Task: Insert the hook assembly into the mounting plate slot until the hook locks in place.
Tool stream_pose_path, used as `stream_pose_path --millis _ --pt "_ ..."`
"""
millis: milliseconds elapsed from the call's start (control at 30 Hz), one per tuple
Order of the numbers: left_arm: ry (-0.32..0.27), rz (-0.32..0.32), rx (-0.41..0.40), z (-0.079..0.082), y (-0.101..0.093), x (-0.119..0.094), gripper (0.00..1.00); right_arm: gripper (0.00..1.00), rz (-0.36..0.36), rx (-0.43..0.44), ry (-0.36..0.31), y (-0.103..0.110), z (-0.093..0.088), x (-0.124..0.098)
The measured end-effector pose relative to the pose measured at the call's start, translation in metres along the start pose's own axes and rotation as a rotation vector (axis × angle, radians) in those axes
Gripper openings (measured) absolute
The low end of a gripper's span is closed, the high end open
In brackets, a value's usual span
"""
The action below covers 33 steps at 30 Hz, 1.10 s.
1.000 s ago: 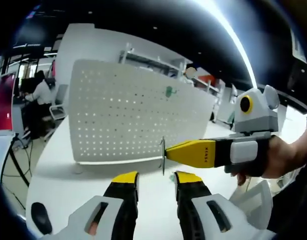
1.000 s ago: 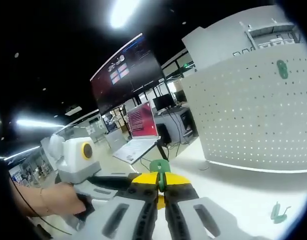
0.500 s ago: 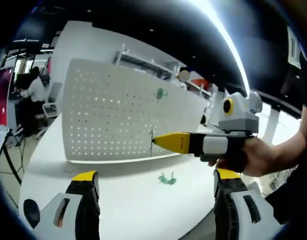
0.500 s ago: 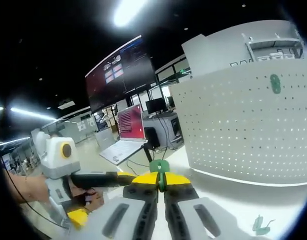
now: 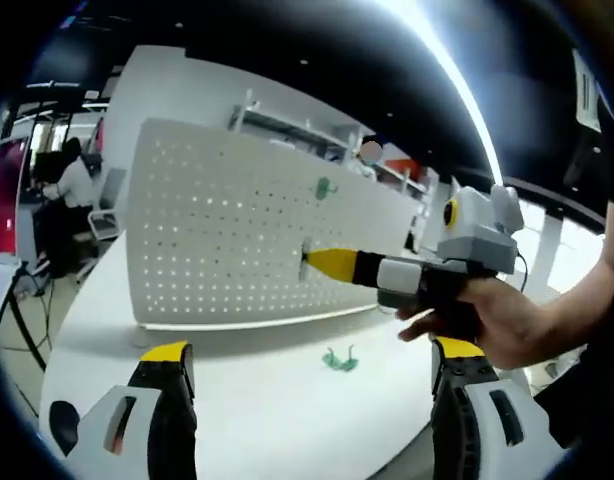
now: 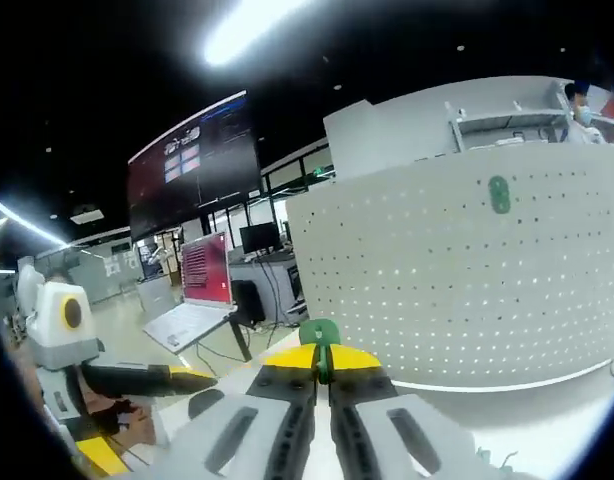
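A white perforated mounting plate (image 5: 217, 240) stands upright on the white table (image 5: 267, 400). My right gripper (image 5: 307, 262) reaches in from the right, its yellow tips close to the plate's face; whether they touch it I cannot tell. In the right gripper view that gripper (image 6: 322, 358) is shut on a green hook (image 6: 319, 332), with the plate (image 6: 457, 270) right behind it. Another green hook (image 5: 324, 187) hangs high on the plate, also visible as the hung hook (image 6: 499, 193). My left gripper (image 5: 312, 352) stands wide open and holds nothing, low over the table.
A loose green hook (image 5: 339, 358) lies on the table in front of the plate. A laptop (image 6: 192, 310) and a large dark screen (image 6: 192, 170) stand beyond the table's left side. A person (image 5: 72, 185) sits at a desk far left.
The left gripper's jaws, close together a second ago, have spread wide. The right gripper has carried its hook up and in towards the plate.
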State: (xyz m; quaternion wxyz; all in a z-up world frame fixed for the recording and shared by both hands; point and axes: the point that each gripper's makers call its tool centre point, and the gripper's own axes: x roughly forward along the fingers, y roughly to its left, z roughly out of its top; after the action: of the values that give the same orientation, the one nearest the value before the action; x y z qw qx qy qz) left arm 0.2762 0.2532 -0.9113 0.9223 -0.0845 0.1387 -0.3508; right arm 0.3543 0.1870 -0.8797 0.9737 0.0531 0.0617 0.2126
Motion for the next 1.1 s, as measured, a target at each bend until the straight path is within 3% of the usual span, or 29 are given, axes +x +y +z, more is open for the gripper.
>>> stream_pose_path --millis 67,267,667,1100 --pt "0.001 0.016 -0.001 -0.002 0.002 0.001 1.00 0.00 -0.052 -0.025 -0.020 -0.012 0.006 0.003" --pt "0.005 0.032 0.023 -0.005 0.009 0.002 1.00 0.00 -0.121 -0.013 -0.032 -0.043 0.016 0.017" --pt "0.024 0.058 0.045 -0.006 0.020 0.004 1.00 0.00 -0.305 -0.018 -0.128 -0.137 0.052 0.025" --pt "0.034 0.068 0.031 -0.009 0.025 0.010 1.00 0.00 -0.412 -0.015 -0.207 -0.197 0.081 0.024"
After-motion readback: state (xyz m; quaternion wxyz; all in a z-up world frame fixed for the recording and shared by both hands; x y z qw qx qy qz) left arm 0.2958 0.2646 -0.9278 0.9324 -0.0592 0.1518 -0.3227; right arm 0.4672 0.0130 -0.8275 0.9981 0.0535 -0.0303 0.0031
